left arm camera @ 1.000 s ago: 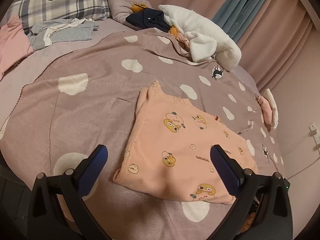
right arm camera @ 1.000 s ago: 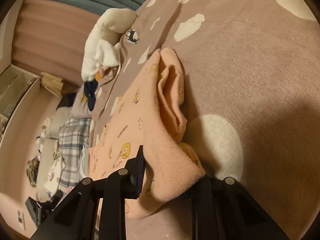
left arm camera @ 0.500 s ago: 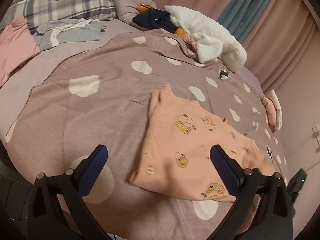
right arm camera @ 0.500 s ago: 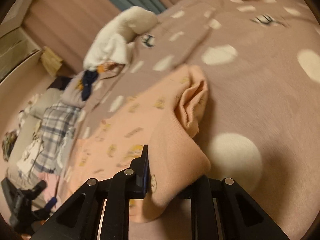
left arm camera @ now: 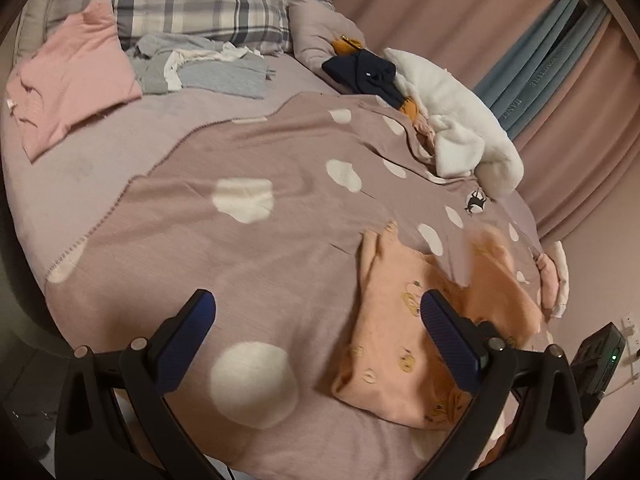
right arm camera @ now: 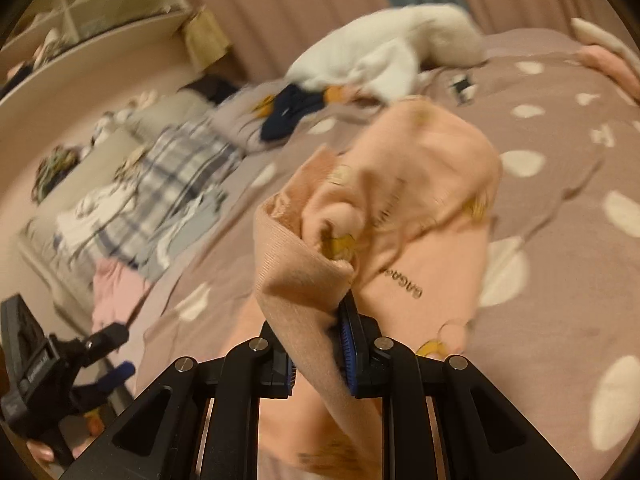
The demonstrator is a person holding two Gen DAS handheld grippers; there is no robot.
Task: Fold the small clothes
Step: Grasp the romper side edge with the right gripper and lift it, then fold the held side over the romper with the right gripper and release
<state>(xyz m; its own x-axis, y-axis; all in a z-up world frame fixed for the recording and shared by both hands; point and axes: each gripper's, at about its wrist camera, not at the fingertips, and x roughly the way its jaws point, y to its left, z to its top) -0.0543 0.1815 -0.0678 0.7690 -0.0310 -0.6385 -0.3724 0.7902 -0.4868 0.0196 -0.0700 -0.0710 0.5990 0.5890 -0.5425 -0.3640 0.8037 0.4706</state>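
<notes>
Mid-fold: right gripper [right arm camera: 320,354] clamped on peach top [left arm camera: 400,344], hem lifted toward twelve o'clock; left gripper [left arm camera: 316,340] open, empty; pile [left arm camera: 208,68] at eleven o'clock unfolded.

A home bedroom: bed [left arm camera: 120,184] with plaid pillow [left arm camera: 192,4]; drawn curtains [left arm camera: 460,20].
</notes>
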